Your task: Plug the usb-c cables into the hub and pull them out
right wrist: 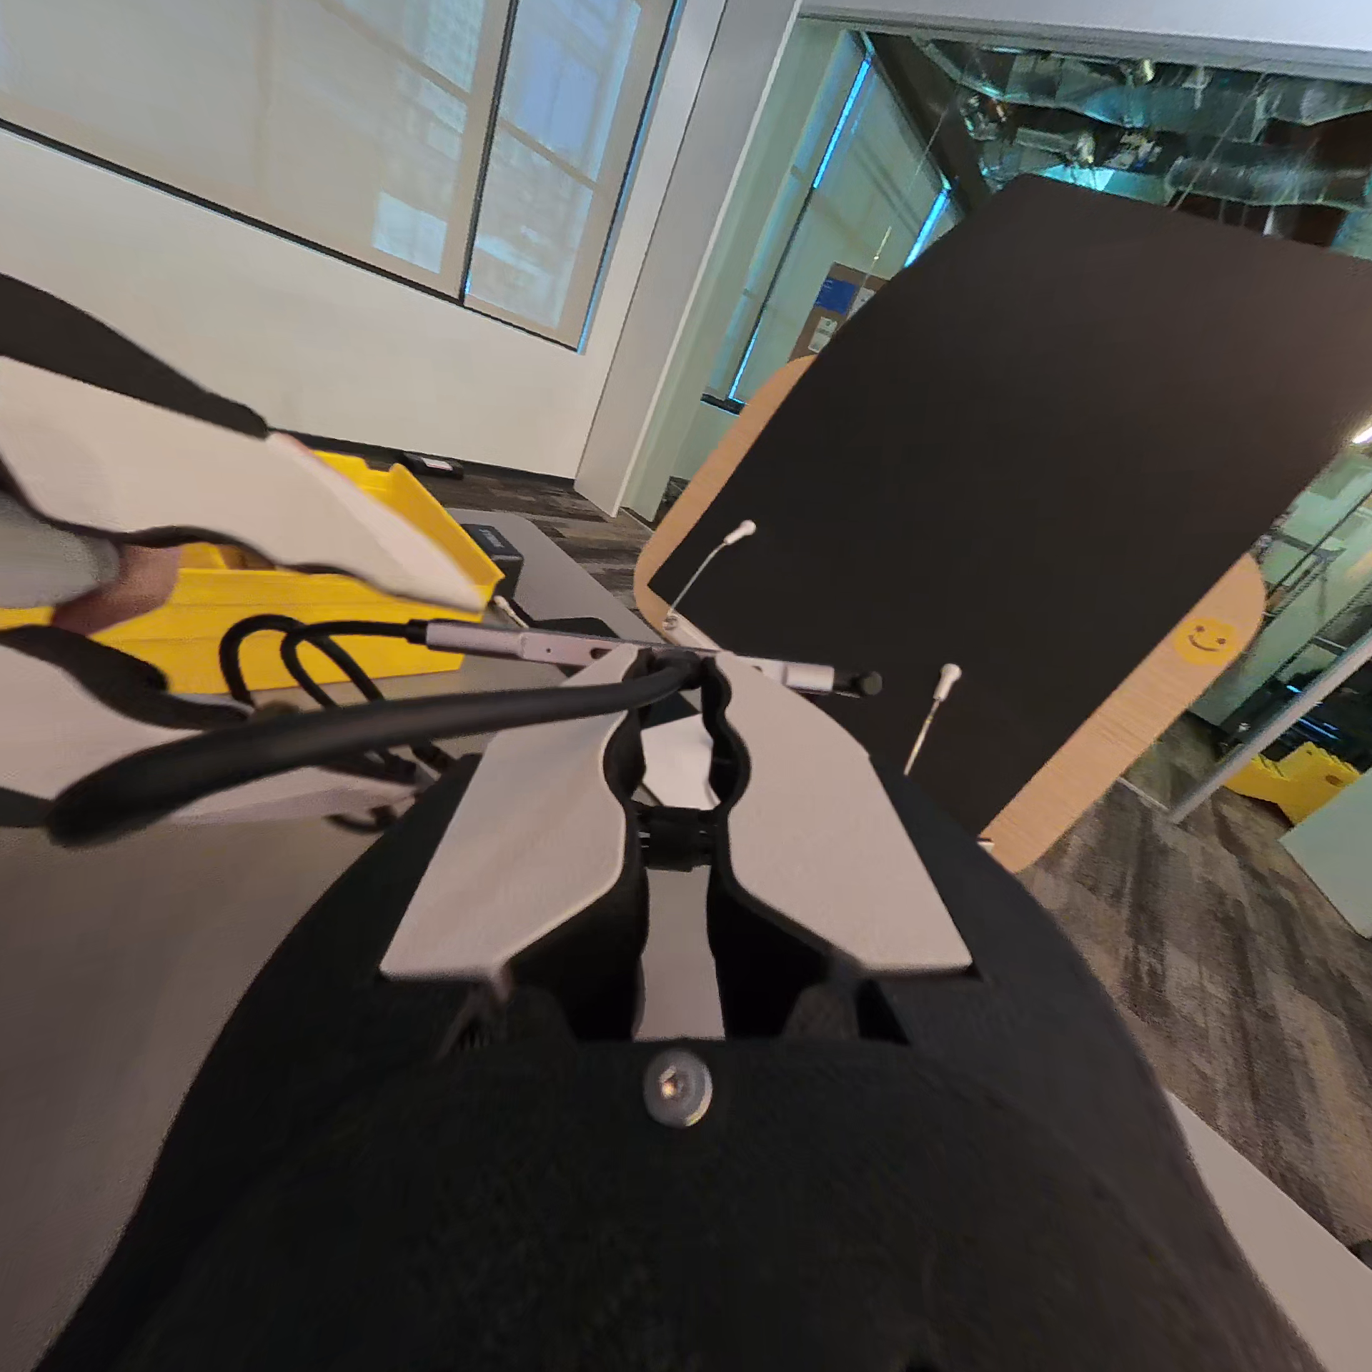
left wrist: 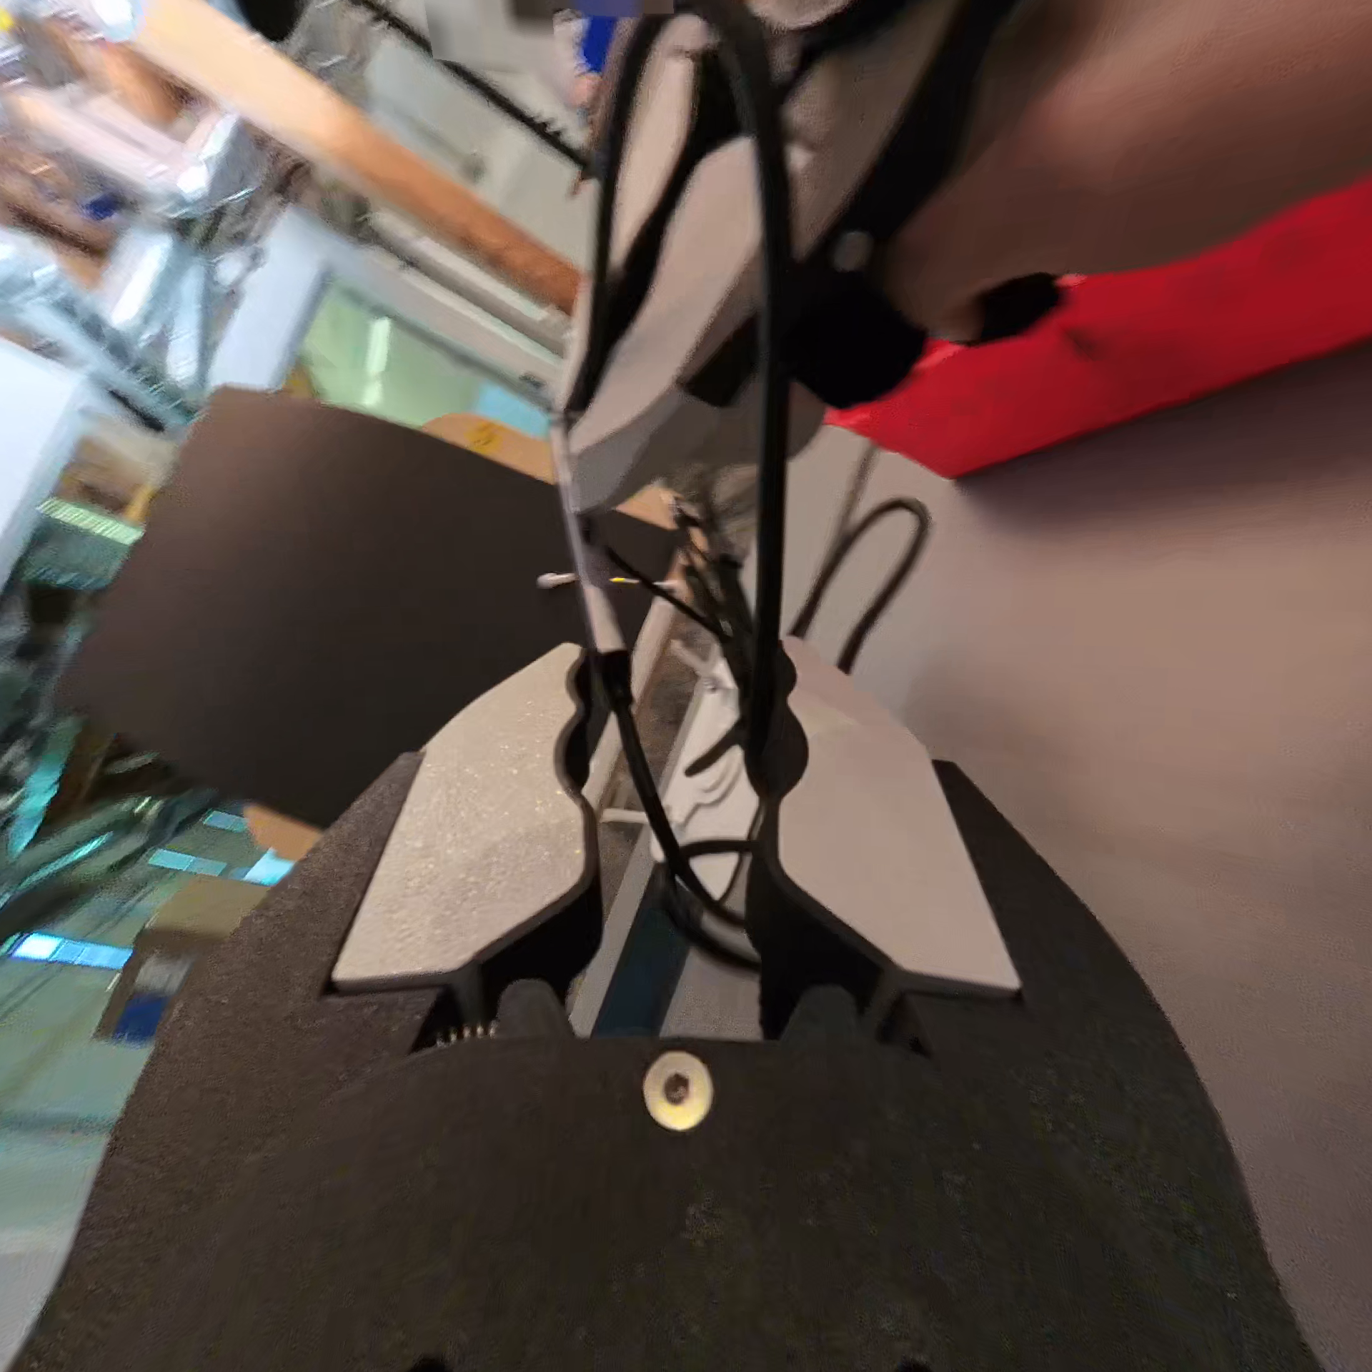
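The right gripper [right wrist: 672,672] is clamped at its fingertips on the thin silver hub [right wrist: 557,647], held edge-on. The hub's long axis runs nearly level across the right wrist view, left to right. A silver usb-c plug [right wrist: 464,637] sits in its left end, its black cable [right wrist: 297,653] looping back over the grey table [right wrist: 111,965] before a yellow bin [right wrist: 223,594]. Another plug [right wrist: 817,677] points right. The left gripper [left wrist: 687,683] stands open, jaws well apart around the cables, pads clear of them.
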A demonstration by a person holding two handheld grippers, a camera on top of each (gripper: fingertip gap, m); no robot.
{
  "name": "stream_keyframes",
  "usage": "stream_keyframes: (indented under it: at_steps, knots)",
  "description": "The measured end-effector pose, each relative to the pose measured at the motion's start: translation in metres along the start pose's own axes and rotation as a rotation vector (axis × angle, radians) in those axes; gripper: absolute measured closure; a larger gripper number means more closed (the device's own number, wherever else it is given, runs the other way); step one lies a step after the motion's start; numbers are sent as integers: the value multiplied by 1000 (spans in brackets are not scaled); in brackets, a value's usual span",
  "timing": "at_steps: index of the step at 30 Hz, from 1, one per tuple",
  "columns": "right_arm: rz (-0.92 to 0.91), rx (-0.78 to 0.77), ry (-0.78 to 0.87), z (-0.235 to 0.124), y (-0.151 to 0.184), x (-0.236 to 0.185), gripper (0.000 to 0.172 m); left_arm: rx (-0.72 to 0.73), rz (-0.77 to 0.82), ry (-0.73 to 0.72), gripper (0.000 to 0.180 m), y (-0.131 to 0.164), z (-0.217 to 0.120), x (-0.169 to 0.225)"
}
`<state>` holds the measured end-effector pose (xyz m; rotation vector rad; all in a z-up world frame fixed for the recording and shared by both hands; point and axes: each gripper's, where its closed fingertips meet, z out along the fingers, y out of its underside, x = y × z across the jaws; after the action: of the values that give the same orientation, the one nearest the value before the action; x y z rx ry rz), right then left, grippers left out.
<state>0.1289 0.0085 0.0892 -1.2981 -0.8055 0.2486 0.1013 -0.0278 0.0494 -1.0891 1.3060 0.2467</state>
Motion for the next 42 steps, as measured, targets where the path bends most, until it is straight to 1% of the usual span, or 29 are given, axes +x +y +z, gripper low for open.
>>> stream_keyframes:
  at_steps: [2, 4, 7, 9, 11, 13, 15, 17, 20, 21, 23, 26, 27, 28, 30, 32, 34, 36, 39, 42]
  knots:
    - [-21, 9, 28, -1, 1, 7, 159, -12, -4, 87, 137, 8, -6, 4]
    - [-48, 15, 54, -2, 2, 11, 159, -13, -46, 198, 135, 17, -14, 10]
    - [-68, 40, 74, -4, 0, 14, 159, -11, -160, 223, 134, 31, -25, -6]
    - [-81, 62, 77, -6, -3, 14, 159, 64, -311, 226, 133, 28, -33, -21]
    - [-101, 83, 71, -6, -6, 10, 159, 212, -548, 207, 134, 12, -34, -38]
    - [-127, 93, 61, -5, -8, 4, 159, 298, -788, 231, 131, 1, -24, -42]
    - [-164, 90, 51, -4, -8, -3, 159, 314, -959, 296, 129, -4, -9, -32]
    - [-200, 83, 43, -3, -8, -8, 159, 261, -1071, 362, 126, -2, 5, -19]
    - [-240, 84, 36, -2, -9, -14, 159, 223, -1190, 435, 128, 3, 13, -4]
    - [-253, 86, 35, -2, -9, -15, 159, 242, -1223, 482, 132, 1, 13, 0]
    - [-284, 86, 35, -2, -10, -17, 159, 267, -1297, 554, 132, -1, 12, 4]
    - [-326, 84, 39, -2, -10, -19, 159, 371, -1414, 669, 134, -13, 5, 0]
    - [-336, 86, 42, -2, -10, -20, 159, 391, -1434, 688, 137, -15, 3, -2]
    - [-344, 90, 45, -3, -11, -20, 159, 386, -1438, 682, 143, -13, 5, -1]
    - [-356, 96, 51, -3, -12, -21, 159, 368, -1433, 664, 149, -9, 8, 3]
    - [-367, 104, 52, -4, -13, -22, 159, 403, -1463, 683, 156, -11, 7, 2]
    - [-372, 105, 54, -4, -14, -22, 159, 415, -1482, 703, 156, -11, 7, 2]
    - [-382, 110, 45, -4, -13, -22, 159, 415, -1456, 700, 156, -10, 7, 3]
    - [-385, 118, 41, -4, -13, -23, 159, 392, -1397, 647, 156, -7, 7, 1]
    - [-343, 119, 36, -3, -14, -22, 159, 364, -1307, 537, 156, -5, 7, -5]
